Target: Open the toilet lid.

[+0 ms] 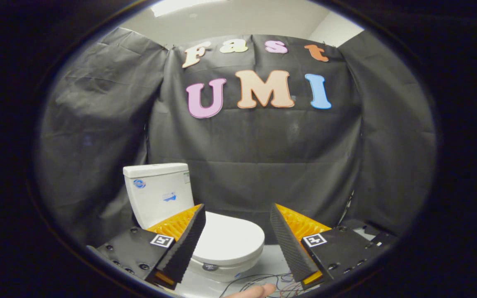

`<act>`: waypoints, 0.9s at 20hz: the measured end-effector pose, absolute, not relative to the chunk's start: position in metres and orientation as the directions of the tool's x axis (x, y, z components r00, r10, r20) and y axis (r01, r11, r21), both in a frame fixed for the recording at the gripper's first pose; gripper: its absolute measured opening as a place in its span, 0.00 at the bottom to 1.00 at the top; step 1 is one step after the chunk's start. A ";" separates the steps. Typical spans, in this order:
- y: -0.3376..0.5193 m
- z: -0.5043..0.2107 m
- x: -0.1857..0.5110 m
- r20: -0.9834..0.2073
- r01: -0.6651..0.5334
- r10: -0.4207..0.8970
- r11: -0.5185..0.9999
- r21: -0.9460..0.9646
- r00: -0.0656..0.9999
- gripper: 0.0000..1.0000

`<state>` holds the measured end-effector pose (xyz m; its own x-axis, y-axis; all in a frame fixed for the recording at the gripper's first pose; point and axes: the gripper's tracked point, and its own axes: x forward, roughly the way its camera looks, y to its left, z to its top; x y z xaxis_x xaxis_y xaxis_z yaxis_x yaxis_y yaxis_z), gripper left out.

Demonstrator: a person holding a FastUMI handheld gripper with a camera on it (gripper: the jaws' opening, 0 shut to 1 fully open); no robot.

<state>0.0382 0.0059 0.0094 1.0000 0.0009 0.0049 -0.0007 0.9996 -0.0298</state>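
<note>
A small white toilet stands on the floor ahead, a little left of centre. Its tank (158,191) rises behind the left finger. The white toilet lid (230,238) lies flat and closed over the bowl, its rim reaching into the gap between the fingers. My gripper (236,213) is open with a wide gap and nothing held. The left finger (189,242) overlaps the lid's left side in the view; I cannot tell whether it touches. The right finger (288,244) stands apart to the right of the bowl.
Black cloth (263,157) closes the booth behind and on both sides of the toilet. Thin wires (259,281) trail over the pale floor in front of the bowl. A fingertip of a person (255,291) shows low down between the fingers.
</note>
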 end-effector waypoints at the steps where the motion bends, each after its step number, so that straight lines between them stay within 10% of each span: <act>1: 0.007 0.003 0.043 -0.002 -0.005 0.004 0.999 -0.035 1.000 0.97; 18: 0.082 -0.079 0.119 -0.061 -0.021 0.032 0.985 0.170 0.998 0.98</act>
